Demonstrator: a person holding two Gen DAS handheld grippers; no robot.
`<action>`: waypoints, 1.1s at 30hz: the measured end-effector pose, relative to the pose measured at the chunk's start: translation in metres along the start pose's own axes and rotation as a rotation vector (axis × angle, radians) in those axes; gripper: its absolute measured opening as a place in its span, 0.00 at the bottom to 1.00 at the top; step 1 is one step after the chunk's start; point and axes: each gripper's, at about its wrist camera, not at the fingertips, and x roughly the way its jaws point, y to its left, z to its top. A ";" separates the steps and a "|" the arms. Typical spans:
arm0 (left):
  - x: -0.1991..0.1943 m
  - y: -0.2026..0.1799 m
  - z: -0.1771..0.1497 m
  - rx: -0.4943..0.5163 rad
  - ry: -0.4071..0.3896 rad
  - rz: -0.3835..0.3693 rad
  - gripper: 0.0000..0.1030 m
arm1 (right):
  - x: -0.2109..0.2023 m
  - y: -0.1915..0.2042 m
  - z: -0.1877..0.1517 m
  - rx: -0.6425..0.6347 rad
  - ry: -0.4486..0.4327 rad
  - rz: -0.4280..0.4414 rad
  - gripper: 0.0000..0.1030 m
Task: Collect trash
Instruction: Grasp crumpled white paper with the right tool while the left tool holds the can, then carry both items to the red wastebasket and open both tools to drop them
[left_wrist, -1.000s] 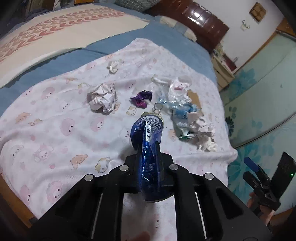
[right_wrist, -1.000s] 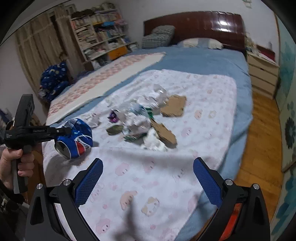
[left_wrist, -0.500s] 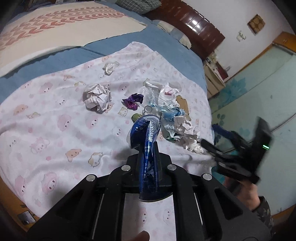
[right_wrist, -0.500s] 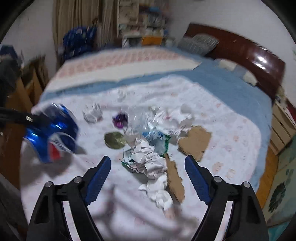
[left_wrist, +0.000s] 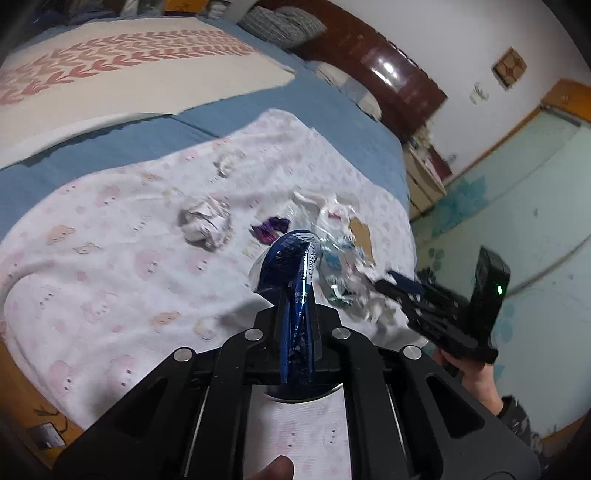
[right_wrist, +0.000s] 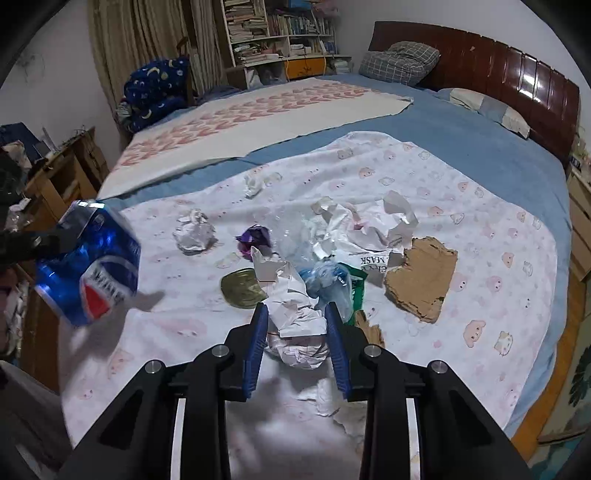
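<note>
Left wrist view: left gripper (left_wrist: 295, 325) is clamping a crushed blue cola can (left_wrist: 291, 273), lifting it clear of the pink-print sheet (left_wrist: 110, 288).

Right wrist view: right gripper (right_wrist: 295, 332) is closing around a crumpled paper wad (right_wrist: 295, 325), pads bracketing it for pickup amid the litter.

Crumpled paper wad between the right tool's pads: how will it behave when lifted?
The crumpled paper wad is probably light and soft; the right tool, jaws closing around it, will likely compress it. Loose folds stick out, so neighbouring scraps might drag along. It seems unlikely to roll.
</note>
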 end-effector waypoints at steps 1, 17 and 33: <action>-0.002 0.004 0.001 -0.011 -0.006 0.001 0.06 | -0.003 0.000 -0.001 0.001 0.002 0.003 0.31; -0.026 -0.016 -0.005 0.008 -0.072 -0.043 0.06 | -0.139 -0.037 -0.032 0.270 -0.144 0.177 0.27; 0.078 -0.294 -0.114 0.452 0.133 -0.321 0.06 | -0.348 -0.163 -0.256 0.500 -0.177 -0.231 0.27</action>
